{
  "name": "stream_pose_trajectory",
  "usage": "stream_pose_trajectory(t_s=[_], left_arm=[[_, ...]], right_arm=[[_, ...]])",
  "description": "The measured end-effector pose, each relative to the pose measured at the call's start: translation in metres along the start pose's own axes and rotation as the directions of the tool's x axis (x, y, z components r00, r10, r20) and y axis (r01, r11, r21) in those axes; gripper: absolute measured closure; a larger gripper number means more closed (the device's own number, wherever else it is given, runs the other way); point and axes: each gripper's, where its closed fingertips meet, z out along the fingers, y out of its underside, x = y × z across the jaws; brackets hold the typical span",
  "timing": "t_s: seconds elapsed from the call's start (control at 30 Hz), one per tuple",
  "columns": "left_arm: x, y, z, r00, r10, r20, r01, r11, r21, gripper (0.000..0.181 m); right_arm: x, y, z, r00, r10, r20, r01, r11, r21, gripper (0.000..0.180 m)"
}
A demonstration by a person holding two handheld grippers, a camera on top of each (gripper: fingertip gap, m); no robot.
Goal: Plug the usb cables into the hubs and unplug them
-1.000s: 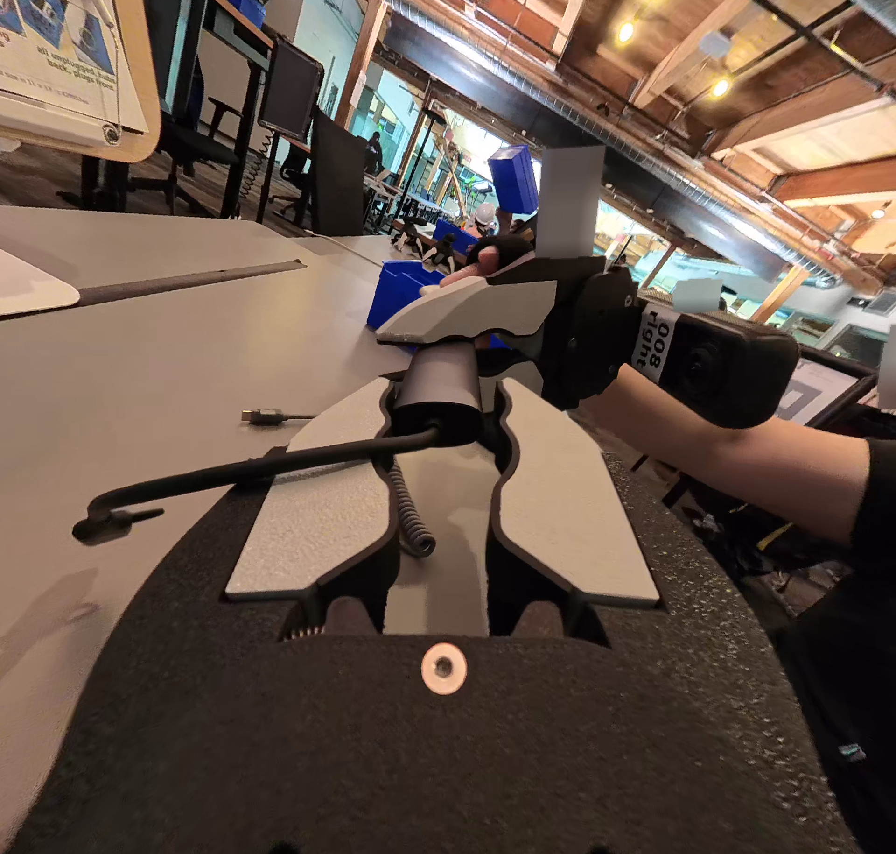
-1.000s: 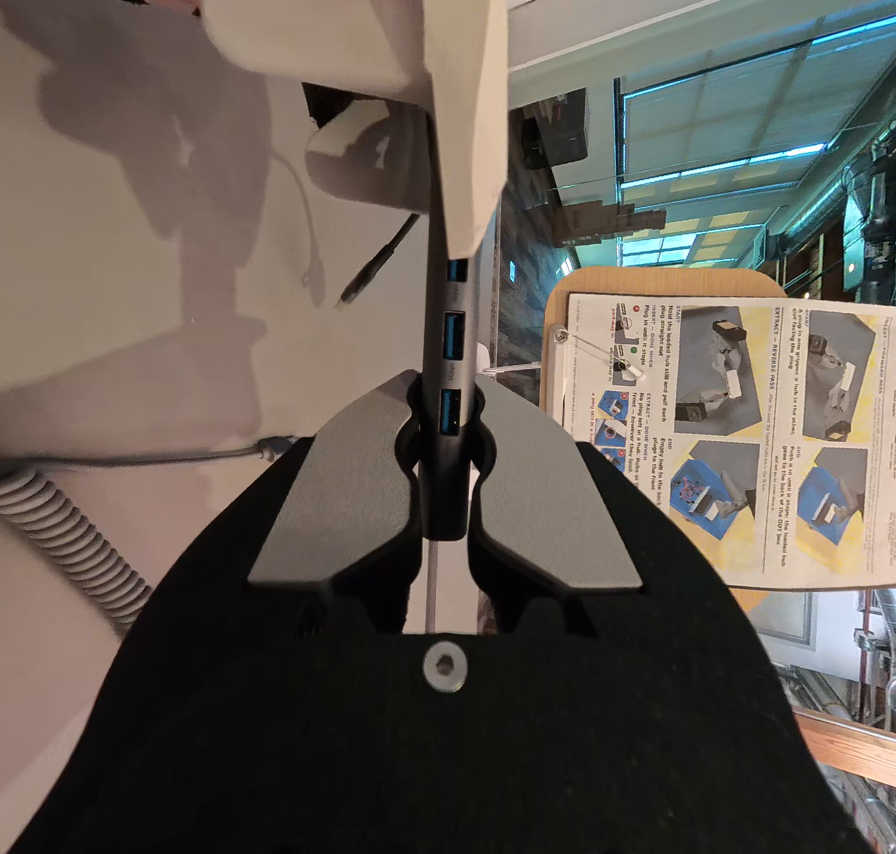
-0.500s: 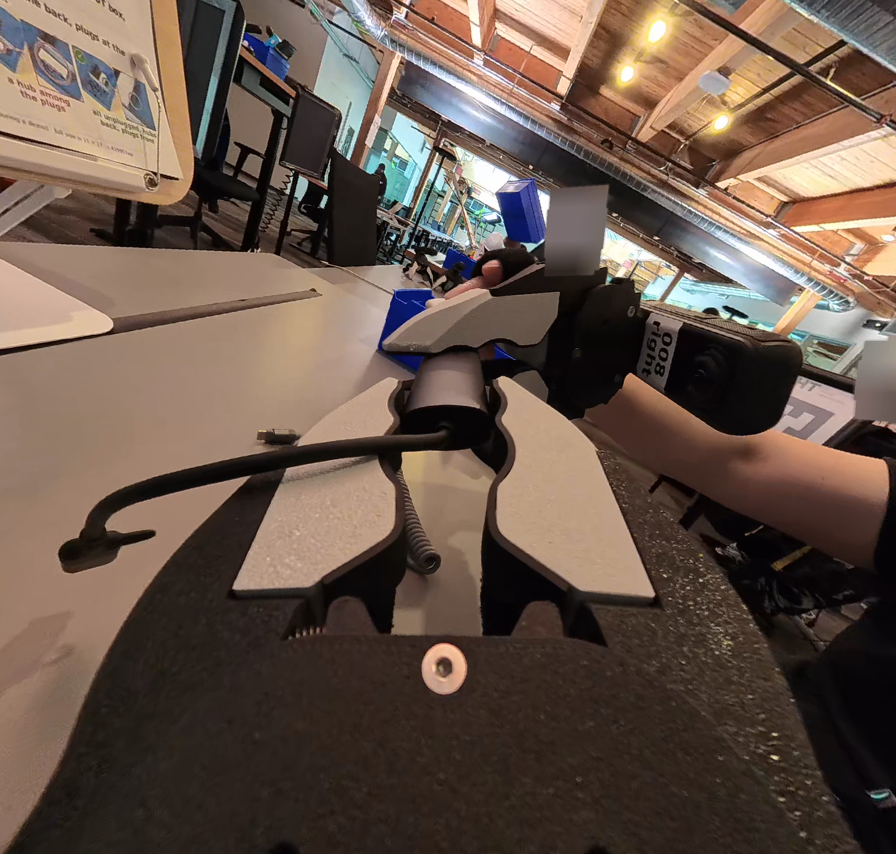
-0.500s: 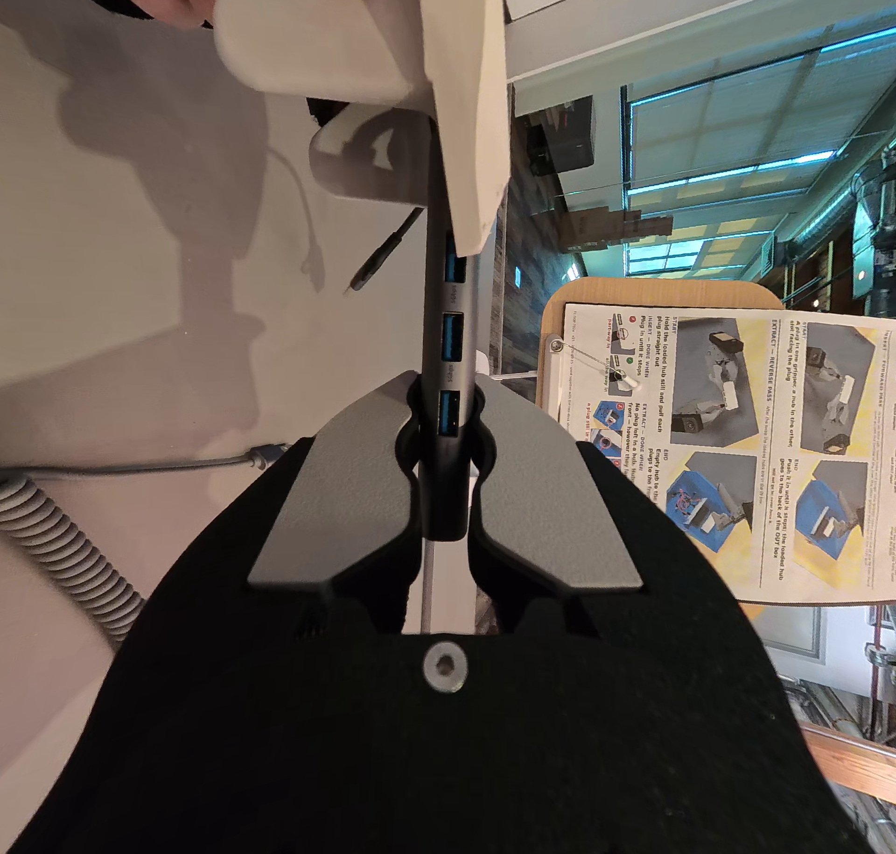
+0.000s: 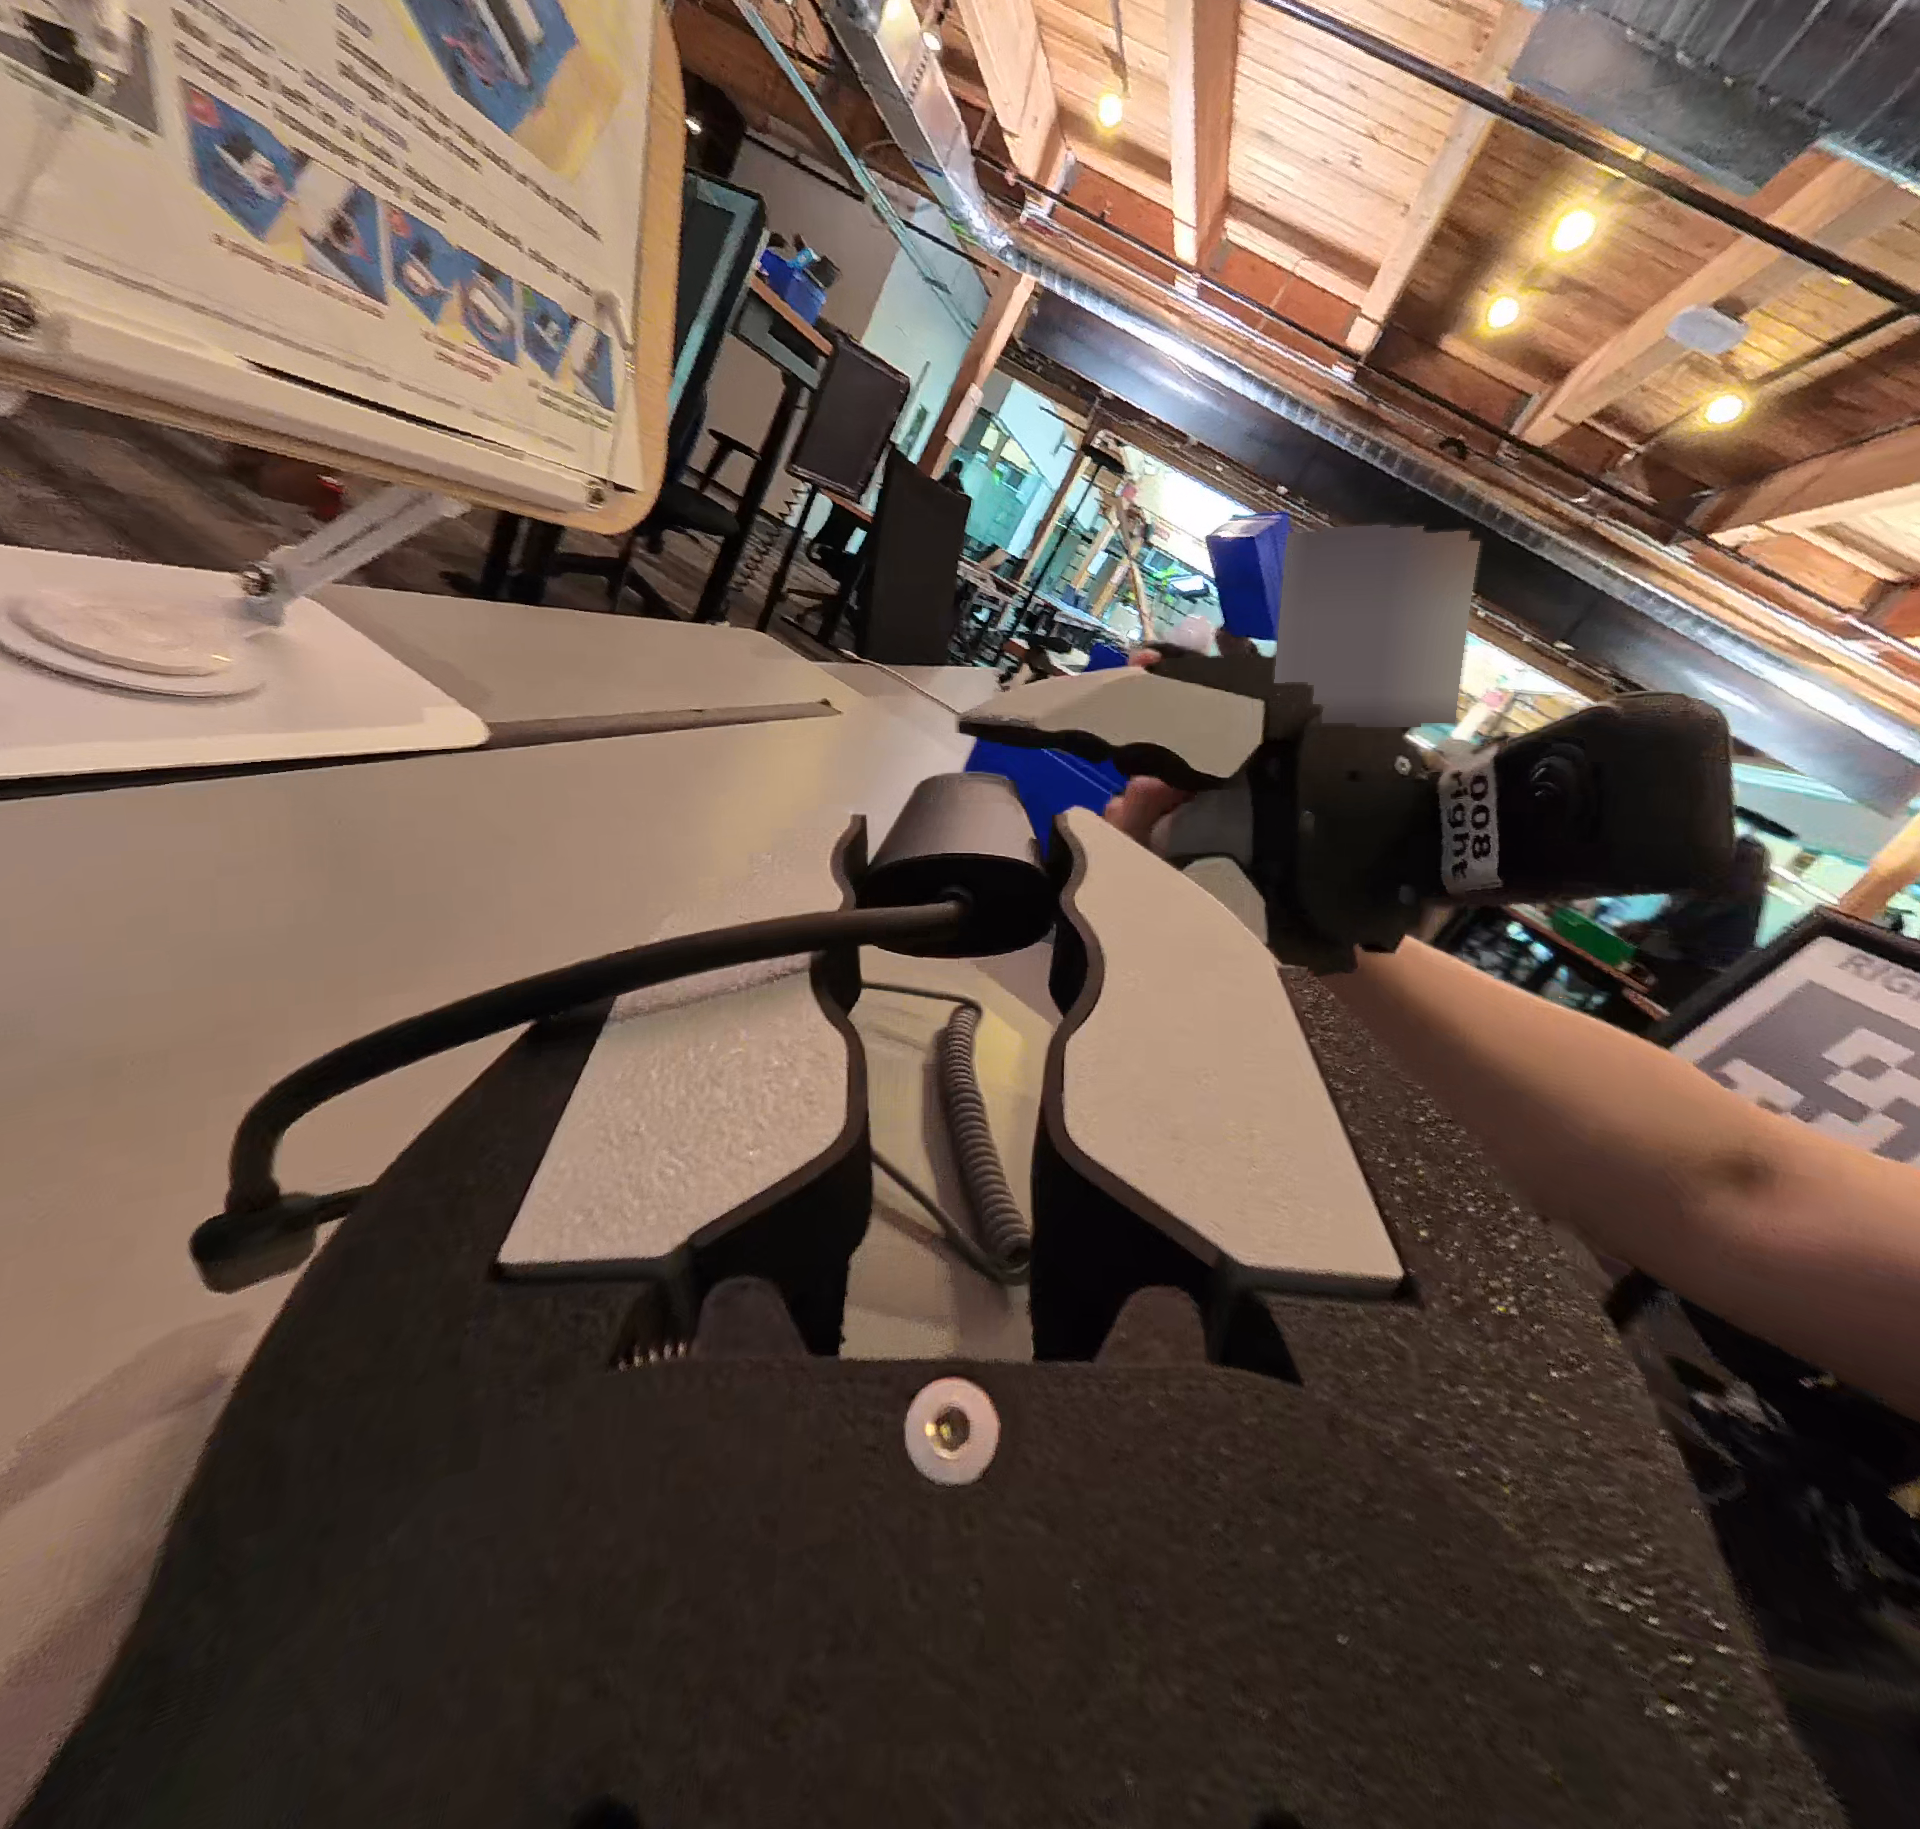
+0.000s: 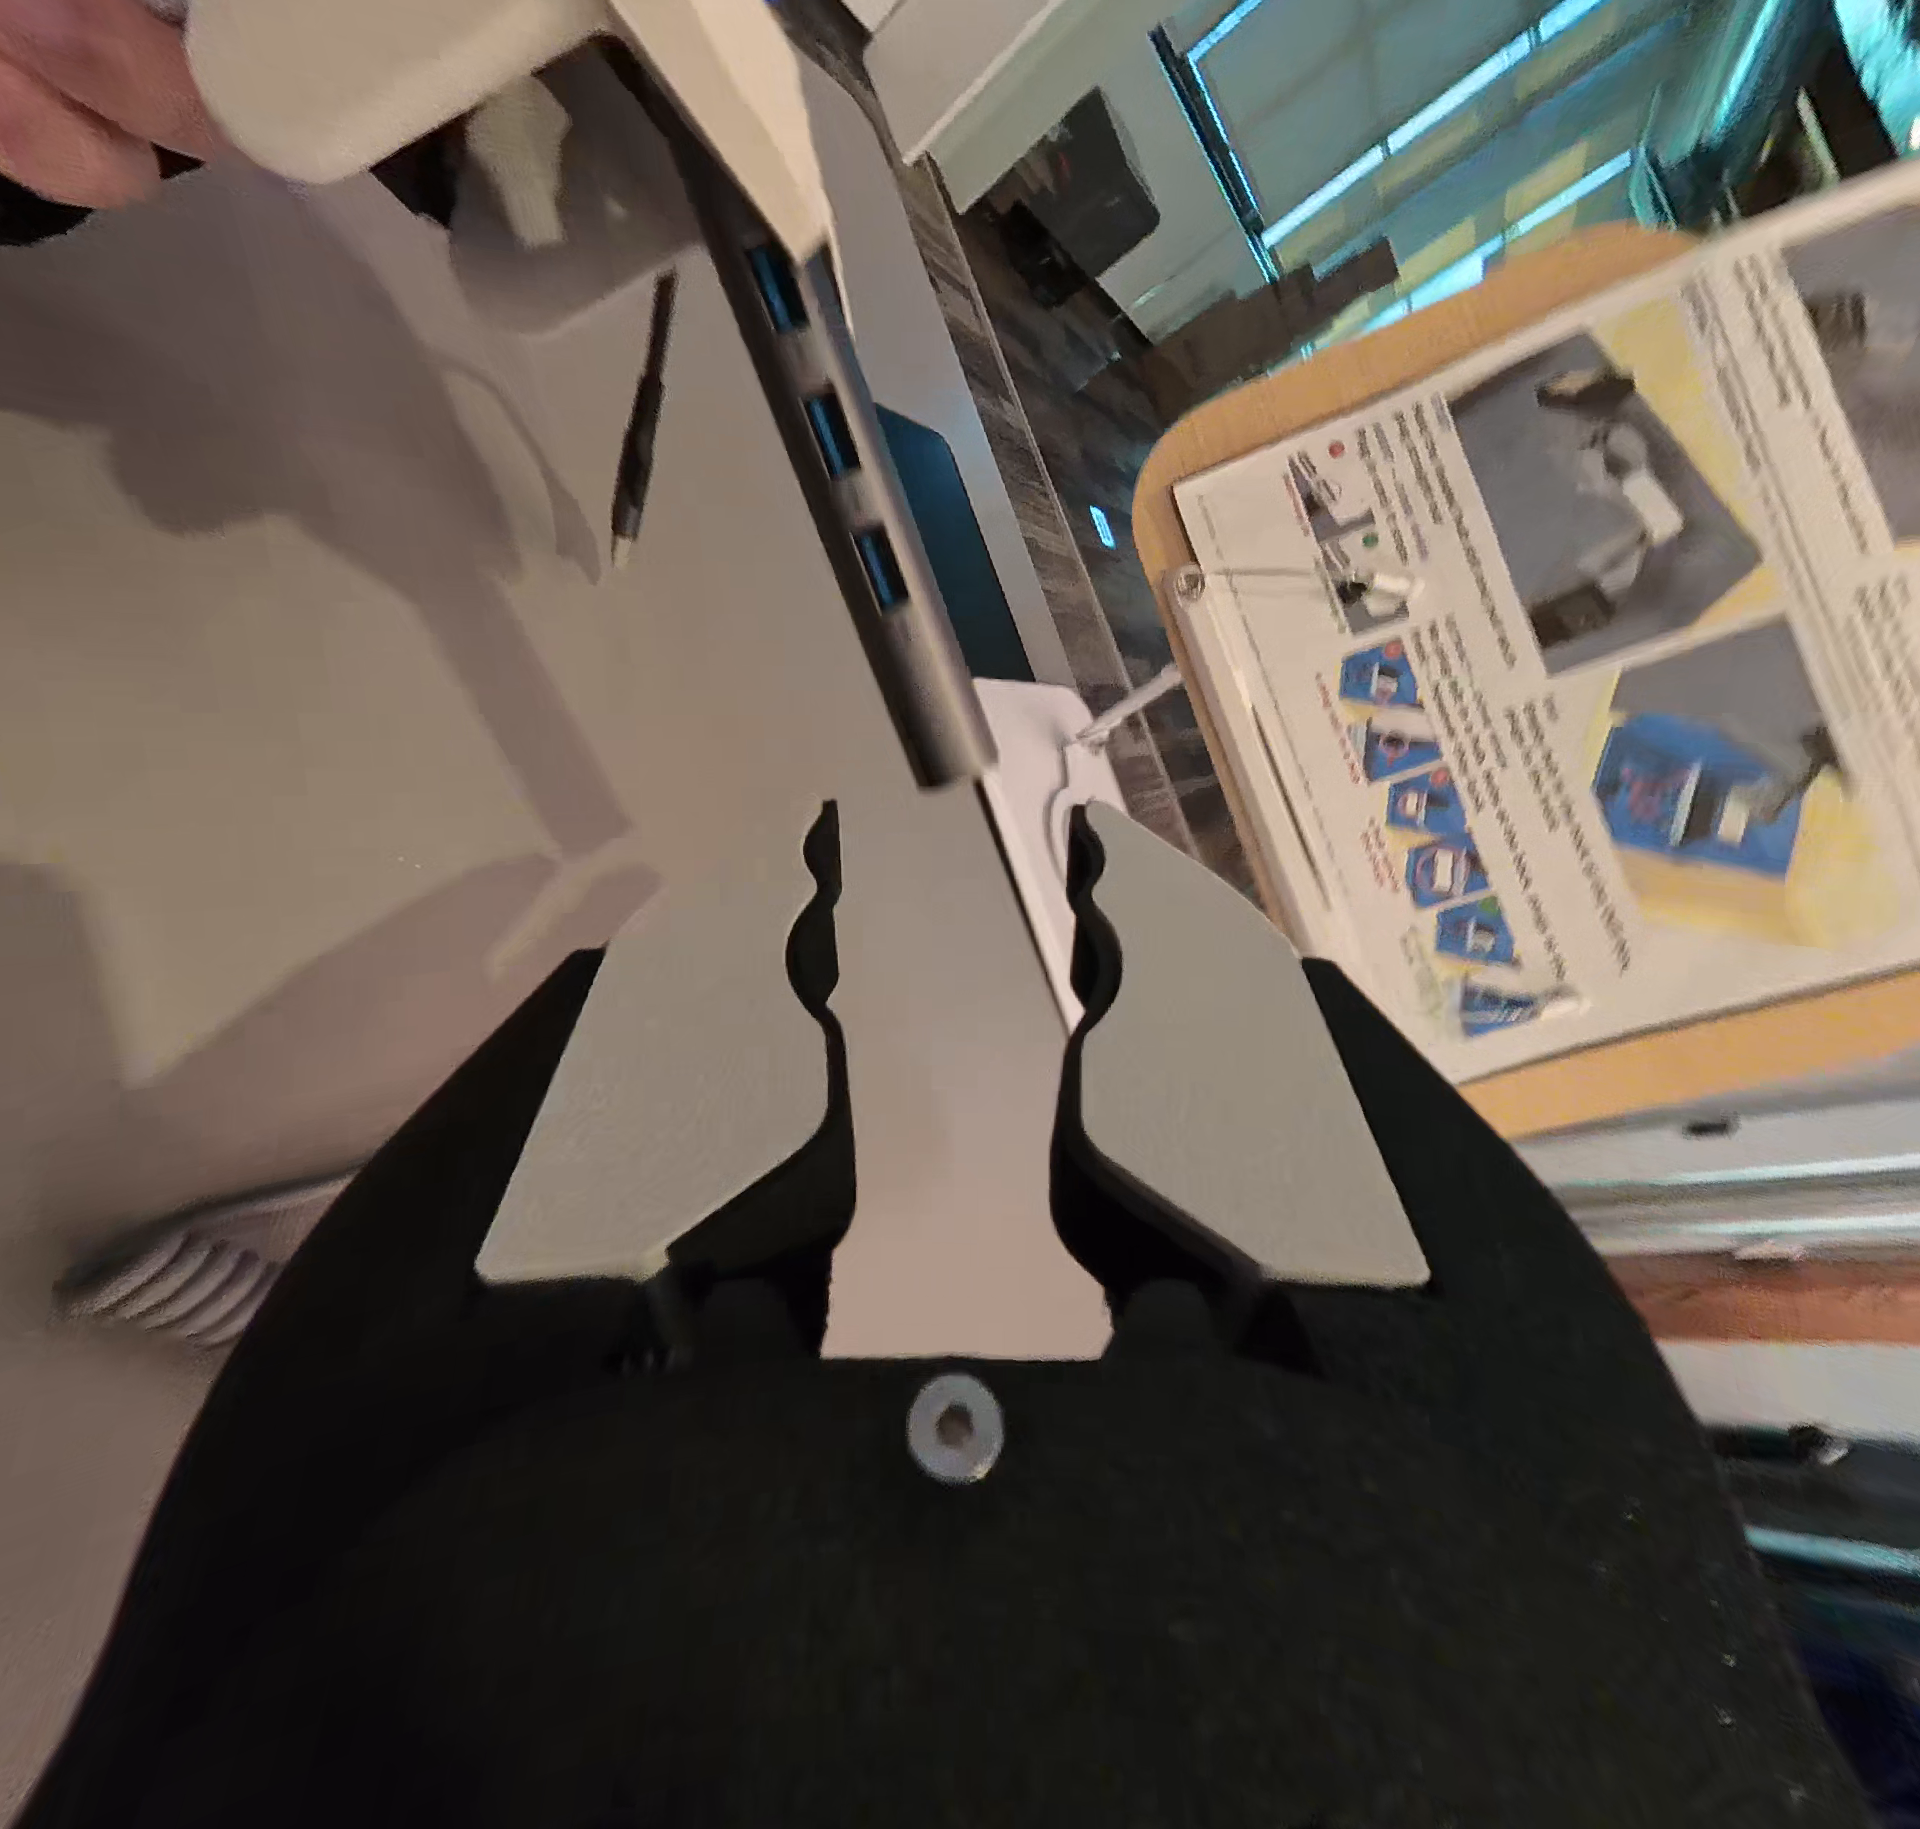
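Note:
My left gripper is shut on one end of a dark grey USB hub, held above the grey table. The hub's own black cable curves left to a free plug. In the right wrist view the hub shows three blue ports, all empty, and the left gripper's pale fingers clamp its far end. My right gripper is open and empty, its tips just short of the hub's near end. It also shows in the left wrist view.
A loose USB plug lies on the table under the hub. A grey coiled cable runs beneath the left gripper. An instruction board on a white stand stands at the back. A blue bin sits beyond the hub. My right fingertips sit around 8 cm from my left ones.
My right gripper has opened, let go of the hub and drawn back from it. The left gripper still holds the hub. Both views have swung toward the instruction board.

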Motion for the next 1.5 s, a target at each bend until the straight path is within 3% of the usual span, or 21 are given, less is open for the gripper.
stream_pose_trajectory(t_s=[0.1, 0.23, 0.5, 0.6, 0.67, 0.8, 1.03, 1.2, 1.5], left_arm=[[-0.011, -0.007, -0.007, 0.998, 0.008, 0.069, -0.011, 0.999, 0.043, 0.148], [-0.023, -0.012, -0.014, 0.981, 0.074, 0.18, -0.083, 0.996, 0.046, 0.148], [-0.038, -0.012, -0.023, 0.965, 0.05, 0.258, -0.064, 0.997, 0.045, 0.148], [-0.041, -0.016, -0.028, 0.957, 0.051, 0.286, -0.071, 0.995, 0.063, 0.148], [-0.043, -0.017, -0.03, 0.954, 0.045, 0.297, -0.069, 0.995, 0.07, 0.148], [-0.046, -0.019, -0.033, 0.945, 0.05, 0.325, -0.078, 0.994, 0.076, 0.148], [-0.048, -0.019, -0.033, 0.935, 0.068, 0.347, -0.097, 0.993, 0.068, 0.148], [-0.049, -0.023, -0.038, 0.936, 0.052, 0.347, -0.091, 0.991, 0.096, 0.148], [-0.048, -0.025, -0.04, 0.938, 0.046, 0.343, -0.087, 0.991, 0.106, 0.148]], right_arm=[[0.002, 0.027, -0.005, 0.973, 0.229, -0.041, -0.232, 0.971, -0.065, 0.137], [-0.02, 0.057, -0.009, 0.871, 0.489, -0.052, -0.491, 0.858, -0.154, 0.136], [-0.062, 0.097, -0.002, 0.746, 0.664, -0.058, -0.631, 0.675, -0.383, 0.141], [-0.072, 0.1, 0.004, 0.647, 0.761, -0.047, -0.704, 0.572, -0.421, 0.141], [-0.073, 0.1, 0.01, 0.629, 0.774, -0.073, -0.723, 0.549, -0.419, 0.143], [-0.075, 0.096, 0.019, 0.662, 0.732, -0.163, -0.712, 0.546, -0.441, 0.145], [-0.087, 0.074, 0.027, 0.873, 0.457, -0.171, -0.477, 0.726, -0.496, 0.156], [-0.086, 0.085, 0.026, 0.92, 0.324, -0.219, -0.39, 0.705, -0.593, 0.162], [-0.088, 0.103, 0.024, 0.946, 0.143, -0.292, -0.32, 0.574, -0.754, 0.164]])
